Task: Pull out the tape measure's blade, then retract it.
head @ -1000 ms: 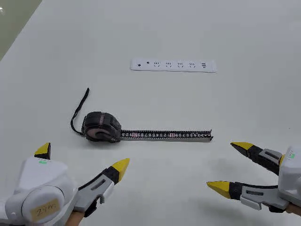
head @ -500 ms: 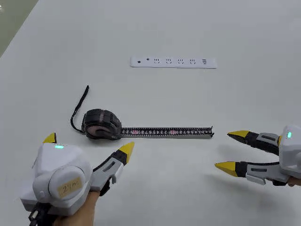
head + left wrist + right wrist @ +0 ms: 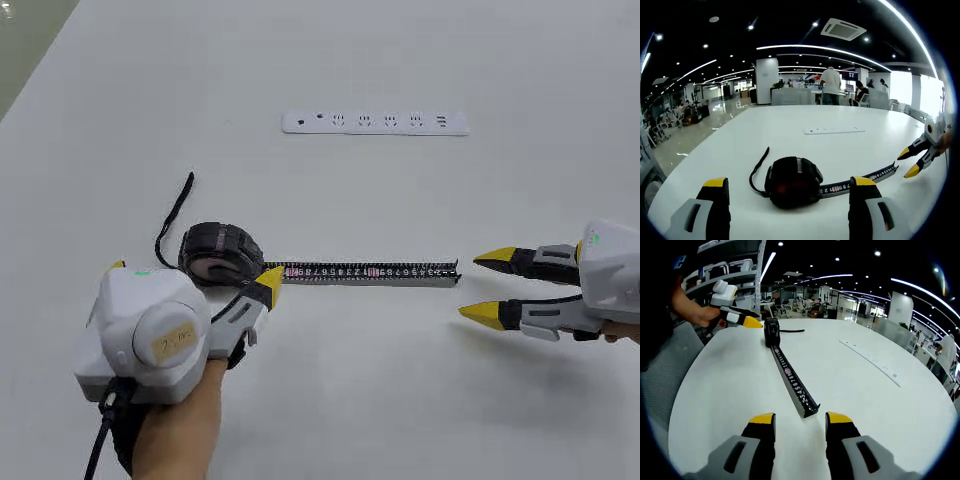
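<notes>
A black tape measure case (image 3: 220,253) lies on the white table (image 3: 330,400) with its blade (image 3: 365,272) drawn out to the right, flat on the surface. My left gripper (image 3: 192,274) is open just in front of the case (image 3: 792,181), one jaw on each side of it and not touching. My right gripper (image 3: 472,285) is open just past the blade's hooked end (image 3: 810,410), with a small gap between. In the right gripper view the blade (image 3: 790,377) runs away to the case (image 3: 771,332) and the left gripper (image 3: 747,321).
A white power strip (image 3: 375,122) lies flat farther back on the table. The case's black wrist strap (image 3: 172,220) trails to the rear left. The far background holds people and office desks (image 3: 835,92).
My left gripper has moved forward until its jaws flank the tape measure case. My right gripper has moved in toward the blade's tip. The tape measure has stayed in place.
</notes>
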Demonstrator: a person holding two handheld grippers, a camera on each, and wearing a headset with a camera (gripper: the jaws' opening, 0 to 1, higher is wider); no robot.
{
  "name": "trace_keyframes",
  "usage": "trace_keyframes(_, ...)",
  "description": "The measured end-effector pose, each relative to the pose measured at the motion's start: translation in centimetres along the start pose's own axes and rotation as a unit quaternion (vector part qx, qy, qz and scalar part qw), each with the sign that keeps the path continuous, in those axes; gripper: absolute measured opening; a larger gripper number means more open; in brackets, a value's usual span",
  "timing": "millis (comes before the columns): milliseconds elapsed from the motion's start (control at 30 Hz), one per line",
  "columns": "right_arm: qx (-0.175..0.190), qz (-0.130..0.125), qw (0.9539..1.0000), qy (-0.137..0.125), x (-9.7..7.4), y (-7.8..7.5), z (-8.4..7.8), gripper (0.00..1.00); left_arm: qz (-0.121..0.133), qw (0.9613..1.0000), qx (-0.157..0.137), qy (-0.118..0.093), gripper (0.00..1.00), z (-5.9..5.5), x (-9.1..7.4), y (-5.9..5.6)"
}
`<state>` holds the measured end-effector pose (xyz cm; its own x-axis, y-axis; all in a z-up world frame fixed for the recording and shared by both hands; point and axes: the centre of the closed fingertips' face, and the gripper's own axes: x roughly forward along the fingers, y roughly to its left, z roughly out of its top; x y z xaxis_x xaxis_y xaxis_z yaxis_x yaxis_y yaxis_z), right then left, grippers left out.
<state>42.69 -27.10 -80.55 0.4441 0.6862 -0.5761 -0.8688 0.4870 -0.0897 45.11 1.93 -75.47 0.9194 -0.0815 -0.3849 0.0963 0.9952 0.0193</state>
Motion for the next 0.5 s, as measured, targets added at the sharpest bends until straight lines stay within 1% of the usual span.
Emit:
trace_keyframes(100, -0.002, 0.004, 1.0, -0.001, 0.3, -0.3, 0.1, 0.38, 0.005, 1.0, -0.001, -0.001, 0.96, 0.1, 0.2, 0.1)
trace_keyframes(133, -0.016, 0.022, 0.9996, 0.007, 1.3, -0.9, 0.2, 0.38, 0.013, 0.9998, -0.012, 0.008, 0.95, -0.5, 1.3, 0.1)
trace_keyframes(167, -0.018, 0.026, 0.9995, 0.008, 1.5, -1.0, 0.3, 0.37, 0.015, 0.9998, -0.012, 0.009, 0.95, -0.6, 1.4, 0.1)
trace_keyframes(367, -0.023, 0.037, 0.999, 0.012, 2.2, -1.2, 0.2, 0.3, 0.02, 0.9996, -0.014, 0.013, 0.94, -0.9, 2.1, -0.1)
trace_keyframes(500, -0.028, 0.039, 0.9987, 0.015, 2.5, -1.5, 0.2, 0.28, 0.025, 0.9993, -0.02, 0.017, 0.93, -1.1, 2.7, -0.1)
